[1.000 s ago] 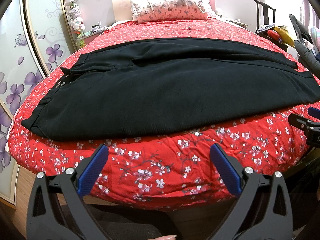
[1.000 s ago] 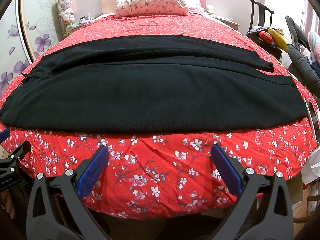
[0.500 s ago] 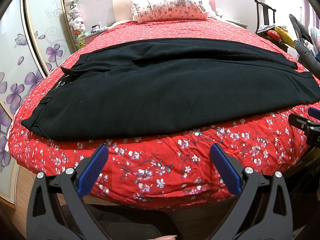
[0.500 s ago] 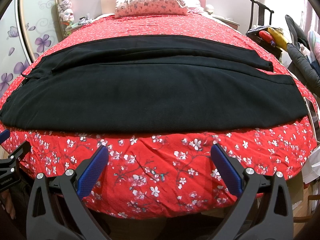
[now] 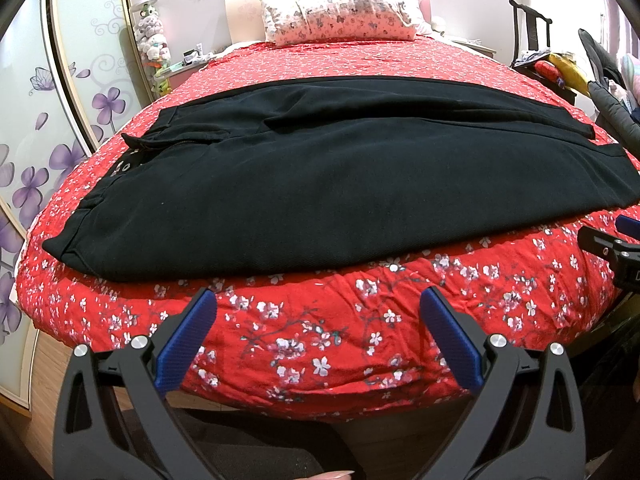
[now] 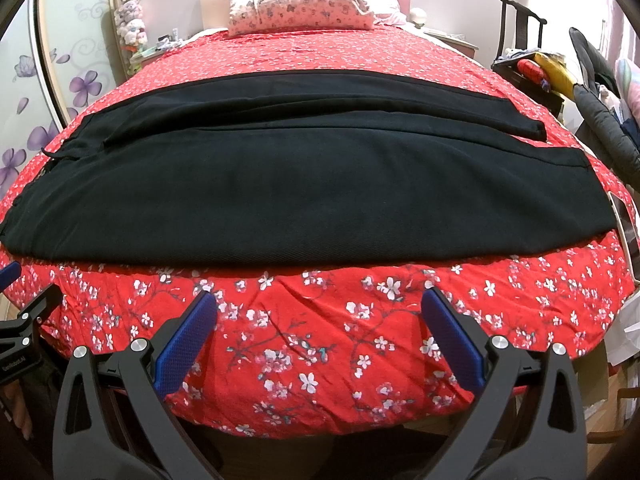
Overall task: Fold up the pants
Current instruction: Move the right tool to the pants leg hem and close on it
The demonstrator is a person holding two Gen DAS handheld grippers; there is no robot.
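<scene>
Pants: we see black pants (image 5: 340, 184) lying flat on the bed, long axis running across it from side to side, parallel to the foot edge.
Direction: the waistband (image 5: 100, 200) points to the left side of the bed, the leg cuffs (image 6: 540, 132) to the right.
Layout: one leg lies nearer the foot edge, the other partly tucked behind it toward the pillow.
Fabric: thick, matte, finely ribbed cloth, smooth with few wrinkles.
Bed: a red bedspread (image 5: 320, 340) printed with small white blossoms, rounded over the mattress edge.
Pillow: a pink patterned pillow (image 5: 340, 20) at the head of the bed.
Left gripper: the left gripper (image 5: 320, 320) hangs before the foot edge, blue-padded jaws spread wide, holding nothing.
Right gripper: the right gripper (image 6: 320, 320) does likewise, jaws apart and empty, clear of the pants.
</scene>
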